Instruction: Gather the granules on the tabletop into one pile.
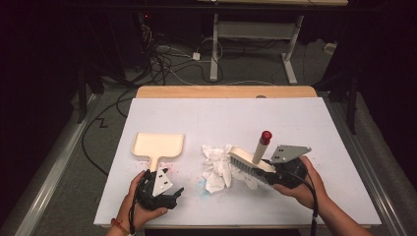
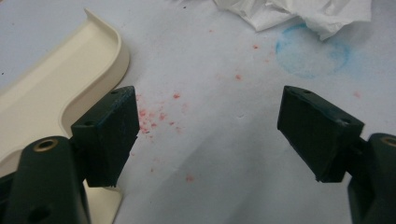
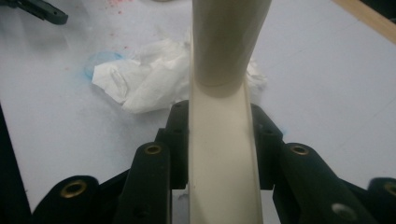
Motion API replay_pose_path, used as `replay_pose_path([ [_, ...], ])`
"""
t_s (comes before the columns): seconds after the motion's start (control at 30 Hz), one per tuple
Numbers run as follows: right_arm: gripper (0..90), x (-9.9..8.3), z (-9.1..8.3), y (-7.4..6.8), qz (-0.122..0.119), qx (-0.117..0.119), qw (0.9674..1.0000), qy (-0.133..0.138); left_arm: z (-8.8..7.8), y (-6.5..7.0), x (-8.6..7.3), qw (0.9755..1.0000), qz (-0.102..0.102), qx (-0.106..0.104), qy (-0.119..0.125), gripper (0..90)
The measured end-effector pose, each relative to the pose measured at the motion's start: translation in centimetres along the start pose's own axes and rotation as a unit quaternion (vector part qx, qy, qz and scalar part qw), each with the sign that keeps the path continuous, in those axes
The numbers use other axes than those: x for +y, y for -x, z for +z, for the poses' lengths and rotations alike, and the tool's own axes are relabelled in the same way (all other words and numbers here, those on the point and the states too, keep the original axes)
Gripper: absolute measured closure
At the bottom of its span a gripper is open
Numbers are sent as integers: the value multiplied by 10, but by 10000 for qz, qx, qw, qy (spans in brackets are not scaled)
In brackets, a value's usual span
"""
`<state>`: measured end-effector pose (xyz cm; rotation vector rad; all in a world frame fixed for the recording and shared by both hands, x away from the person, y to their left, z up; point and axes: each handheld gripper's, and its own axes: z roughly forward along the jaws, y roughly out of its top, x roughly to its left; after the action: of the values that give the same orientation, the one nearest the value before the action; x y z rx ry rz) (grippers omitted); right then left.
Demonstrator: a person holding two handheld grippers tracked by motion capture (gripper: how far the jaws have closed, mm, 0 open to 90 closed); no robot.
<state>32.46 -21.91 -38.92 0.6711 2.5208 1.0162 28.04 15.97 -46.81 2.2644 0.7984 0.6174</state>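
Right gripper (image 1: 268,172) is clenched on the brush (image 1: 251,161), stiff and light; the crumpled tissue (image 1: 217,166) is soft. Left gripper (image 2: 210,135) gapes beside the dustpan (image 2: 56,93); grasp its handle

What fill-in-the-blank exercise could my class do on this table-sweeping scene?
1. The right gripper is shut on the ____.
2. The left gripper has its jaws ____.
3. The brush bristles touch the crumpled ____.
4. The dustpan lies to the ____ of the tissue in the high view.

Missing words: brush; open; tissue; left
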Motion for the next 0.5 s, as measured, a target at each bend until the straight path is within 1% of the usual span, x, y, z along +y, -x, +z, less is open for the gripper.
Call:
replay_pose_path([
  [0.1,678,-2,-15,4,19,-58,9999,92,0,0,0,10000,5,-1,-5,200],
  [0.17,678,-6,-25,5,27,-36,9999,119,0,1,0,10000,15,0,-23,200],
  [0.23,678,-13,-33,5,35,-47,9999,115,1,1,1,10000,79,27,-21,200],
  [0.33,678,-25,-44,4,34,-16,9999,110,2,2,2,10000,78,8,-33,200],
  [0.37,678,-30,-46,4,-6,22,9999,112,2,2,2,10000,88,13,-41,200],
  [0.47,678,-41,-55,1,-16,77,10000,39,3,2,3,9999,85,12,-53,199],
  [0.5,678,-44,-56,0,-30,131,9999,5,4,2,3,10000,81,14,-53,200],
])
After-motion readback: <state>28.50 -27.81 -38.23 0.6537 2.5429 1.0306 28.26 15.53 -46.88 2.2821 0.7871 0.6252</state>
